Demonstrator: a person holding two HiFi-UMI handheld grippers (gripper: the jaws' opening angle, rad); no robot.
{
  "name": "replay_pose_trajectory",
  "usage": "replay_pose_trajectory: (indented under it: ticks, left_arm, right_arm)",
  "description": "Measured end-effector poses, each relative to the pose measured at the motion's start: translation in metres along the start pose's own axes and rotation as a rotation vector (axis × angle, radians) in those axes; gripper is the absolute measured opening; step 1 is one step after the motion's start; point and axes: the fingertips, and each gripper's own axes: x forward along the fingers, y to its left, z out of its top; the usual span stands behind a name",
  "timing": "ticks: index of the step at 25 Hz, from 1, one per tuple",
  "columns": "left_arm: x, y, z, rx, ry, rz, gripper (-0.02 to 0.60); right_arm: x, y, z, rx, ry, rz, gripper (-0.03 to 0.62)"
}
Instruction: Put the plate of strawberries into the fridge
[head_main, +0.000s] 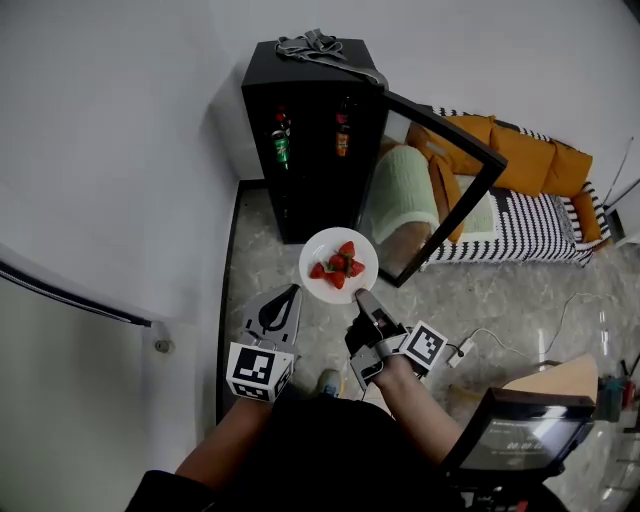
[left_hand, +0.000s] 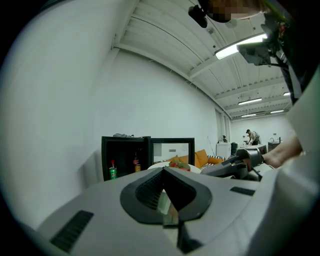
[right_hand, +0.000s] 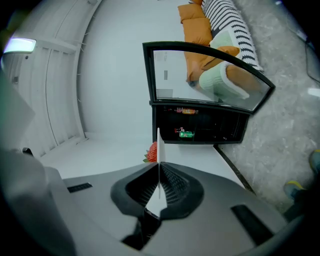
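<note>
Gripping the near rim of a round white plate (head_main: 320, 247), the right gripper (head_main: 363, 297) has its two fingers closed on the thin edge. In the right gripper view that edge stands as a white sliver between the pads. Several red strawberries (head_main: 338, 265) lie heaped on the middle of the plate, just beyond the fingertips. The plate is held in the air above the pale stone floor (head_main: 500, 300), short of the small black fridge (head_main: 285, 70), which stands farther ahead of the fingers and well apart from them.

The fridge's glass door (head_main: 436, 190) is swung open to the right of the fingers, with its lower corner near the plate's far right rim. Inside the fridge, ahead of the fingers and slightly to their left, a green can (head_main: 281, 148) stands on a shelf. An orange-labelled bottle (head_main: 342, 135) stands to the can's right. A crumpled grey cloth (head_main: 315, 45) lies on the fridge top.

The left gripper (head_main: 292, 292) hangs just left of the right one, its fingers drawn together with nothing between them. Its tips are beside the plate's near left rim, not touching it. A striped sofa with orange cushions (head_main: 520, 150) lies beyond the door.
</note>
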Motion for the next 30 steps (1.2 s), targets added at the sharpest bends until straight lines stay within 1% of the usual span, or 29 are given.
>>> replay_pose_trajectory:
  ticks: [6,18,23,30]
  left_arm:
    - [-0.0031,0.0006,-0.0009,0.012,0.001,0.023,0.006]
    - [0.0056,0.001,-0.0025,0.016,-0.026,0.014,0.006]
    - [0.0051,0.0029,-0.0071,0.014,-0.016,0.023,0.006]
    - [0.005,0.0012,-0.0046,0.014,-0.016,0.025,0.006]
  right_arm:
    - [-0.0011,0.0,0.0009,-0.008,0.014,0.006,0.014]
    - [-0.0007,-0.005,0.0033,-0.022,0.024,-0.01,0.014]
    - [0.0008,-0.0069,0.0022,-0.02,0.034,-0.013,0.014]
    - [0.001,-0.0056,0.0023,-0.015,0.038,-0.009,0.014]
